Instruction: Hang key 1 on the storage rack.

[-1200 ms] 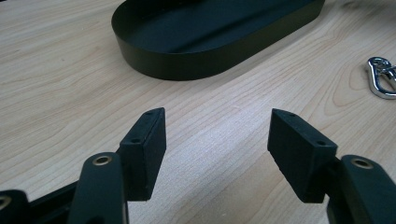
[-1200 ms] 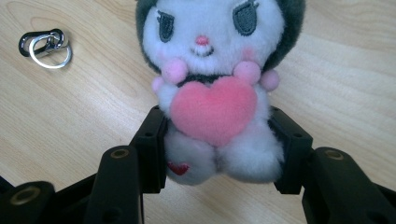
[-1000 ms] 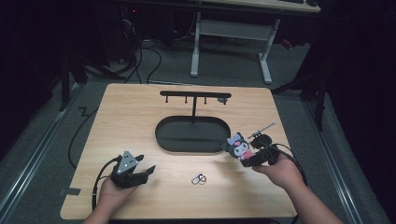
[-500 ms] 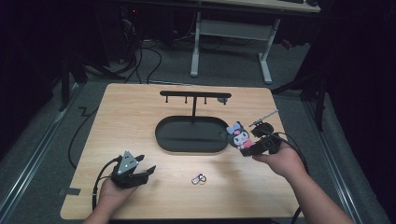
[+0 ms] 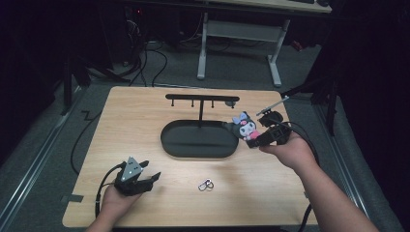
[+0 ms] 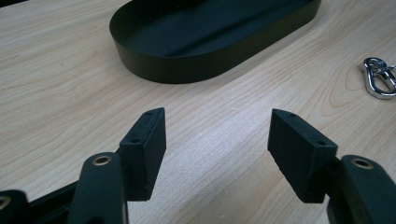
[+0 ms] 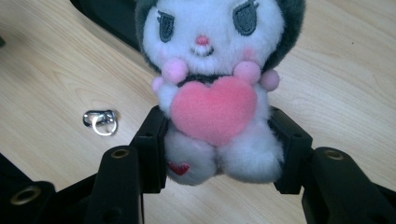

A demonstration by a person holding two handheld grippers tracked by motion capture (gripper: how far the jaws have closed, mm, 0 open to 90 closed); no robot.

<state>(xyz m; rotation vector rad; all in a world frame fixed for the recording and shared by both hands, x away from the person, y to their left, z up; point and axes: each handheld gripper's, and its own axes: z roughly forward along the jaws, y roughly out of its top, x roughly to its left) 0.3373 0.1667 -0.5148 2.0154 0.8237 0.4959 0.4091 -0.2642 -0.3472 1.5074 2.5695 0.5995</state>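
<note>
Since 1 second ago the plush, clamped by its lower body between the right gripper's jaws, has risen and drifted toward 12 o'clock, now hanging above the tray's 3 o'clock end under the rack. It looks lifted but not yet hung or set down, while the left gripper rests released at 7 o'clock. Any hanging loop on the plush is hidden, and the clip at 6 o'clock is too small to read.

Right gripper raised and clamped, left gripper gaping (resting low).
</note>
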